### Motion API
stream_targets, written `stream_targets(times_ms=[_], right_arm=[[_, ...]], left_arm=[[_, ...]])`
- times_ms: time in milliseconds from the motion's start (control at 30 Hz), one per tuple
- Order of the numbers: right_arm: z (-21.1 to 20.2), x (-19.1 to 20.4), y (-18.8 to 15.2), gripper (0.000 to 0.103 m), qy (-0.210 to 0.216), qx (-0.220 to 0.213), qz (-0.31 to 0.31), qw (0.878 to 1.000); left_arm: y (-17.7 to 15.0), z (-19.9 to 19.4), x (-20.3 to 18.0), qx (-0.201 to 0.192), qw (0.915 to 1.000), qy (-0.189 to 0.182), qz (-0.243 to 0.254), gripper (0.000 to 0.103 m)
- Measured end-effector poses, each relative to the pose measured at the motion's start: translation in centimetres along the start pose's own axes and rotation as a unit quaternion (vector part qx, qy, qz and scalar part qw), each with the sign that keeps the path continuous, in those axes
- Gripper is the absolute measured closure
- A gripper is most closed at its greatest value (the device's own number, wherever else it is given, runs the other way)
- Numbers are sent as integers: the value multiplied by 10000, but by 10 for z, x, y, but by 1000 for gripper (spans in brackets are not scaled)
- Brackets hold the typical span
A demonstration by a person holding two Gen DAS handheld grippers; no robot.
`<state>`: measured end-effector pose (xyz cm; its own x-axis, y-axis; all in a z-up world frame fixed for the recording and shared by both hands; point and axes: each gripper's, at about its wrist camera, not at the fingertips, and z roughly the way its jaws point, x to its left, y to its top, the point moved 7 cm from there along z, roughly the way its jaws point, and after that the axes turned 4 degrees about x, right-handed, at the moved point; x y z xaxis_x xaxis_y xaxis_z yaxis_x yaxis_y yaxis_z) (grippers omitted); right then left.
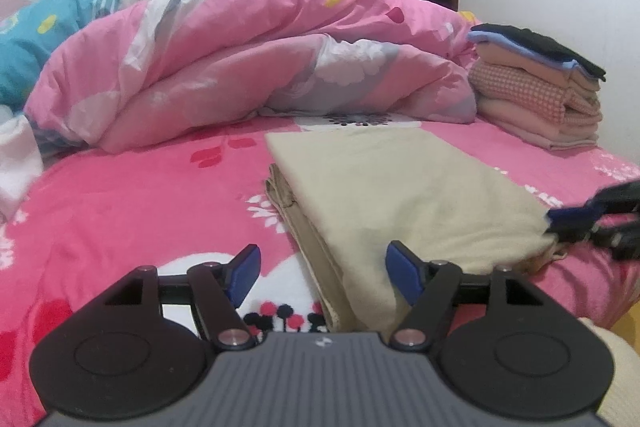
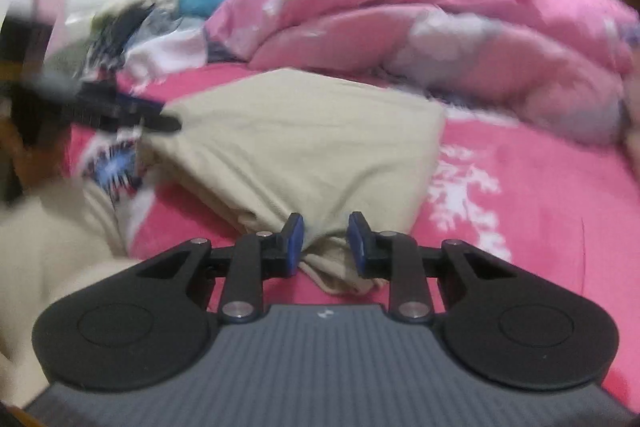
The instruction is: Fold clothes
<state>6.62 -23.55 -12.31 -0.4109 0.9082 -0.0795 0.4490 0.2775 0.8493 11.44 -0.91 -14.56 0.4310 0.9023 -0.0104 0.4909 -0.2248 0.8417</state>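
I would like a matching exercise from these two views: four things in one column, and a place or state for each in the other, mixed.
Things:
1. beige garment
2. stack of folded clothes
3. pink quilt
4. left gripper

Places or states:
A. bunched up at the back of the bed
B. open, over the garment's near edge
C. folded flat, middle of the bed
D. piled at the far right of the bed

Pairs: 1-C, 2-D, 3-A, 4-B

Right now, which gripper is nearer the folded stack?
Right. The right gripper is at the beige cloth's stack-side corner; the left gripper is at its other near corner, farther from the folded stack.
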Motion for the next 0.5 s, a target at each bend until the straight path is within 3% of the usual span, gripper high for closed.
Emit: stream_targets(times_ms=[500], right_arm=[[-12, -1, 19, 85, 26, -273, 193, 9994]], left_arm=[[-2, -1, 2, -8, 9999, 125, -6, 27]])
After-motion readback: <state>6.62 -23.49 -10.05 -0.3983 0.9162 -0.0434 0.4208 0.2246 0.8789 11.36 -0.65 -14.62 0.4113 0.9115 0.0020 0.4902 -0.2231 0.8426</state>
